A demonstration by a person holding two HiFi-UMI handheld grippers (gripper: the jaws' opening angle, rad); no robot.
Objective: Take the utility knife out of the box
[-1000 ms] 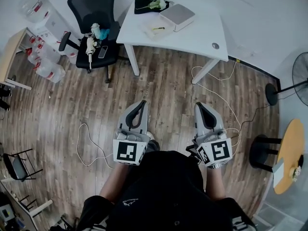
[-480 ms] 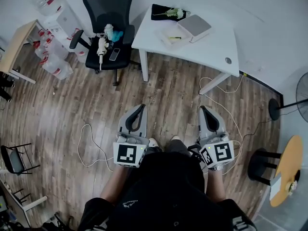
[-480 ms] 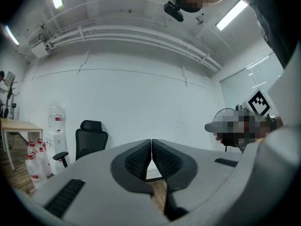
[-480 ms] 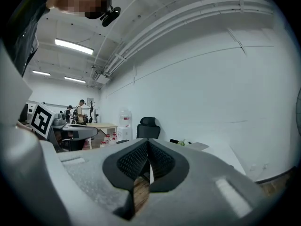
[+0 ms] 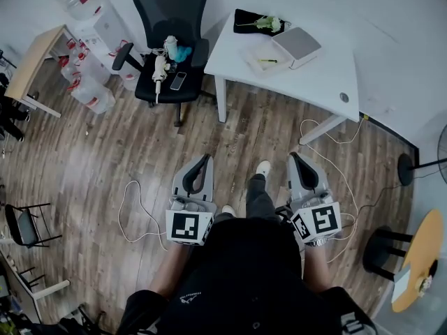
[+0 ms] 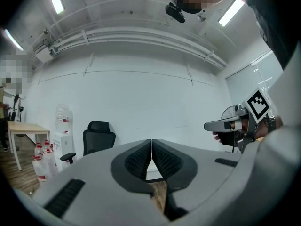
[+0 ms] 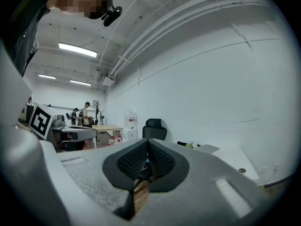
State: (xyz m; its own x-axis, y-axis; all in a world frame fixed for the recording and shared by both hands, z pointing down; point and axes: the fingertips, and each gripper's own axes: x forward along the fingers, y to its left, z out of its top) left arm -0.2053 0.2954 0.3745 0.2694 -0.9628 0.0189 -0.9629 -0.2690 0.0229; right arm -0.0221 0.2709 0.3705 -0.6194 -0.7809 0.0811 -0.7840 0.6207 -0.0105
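Both grippers are held level above the wooden floor (image 5: 140,138). The left gripper (image 5: 206,159) and the right gripper (image 5: 293,157) are each seen with jaws pressed together and nothing between them. A stretch of bare boards is left open between them and the white table (image 5: 328,75). Its near edge is seen running slantwise from the office chair (image 5: 171,12), just beside its left corner, down to the right. White cables (image 5: 129,208) are looped on the floor at the left and below the table's right end. The box (image 5: 297,45) is set toward the table's far side, well back from that edge; the utility knife cannot be made out. Compared with a second ago, table and chair are seen lower in the head view, and a shoe (image 5: 263,167) is now planted forward between the grippers. The jaws are unchanged.
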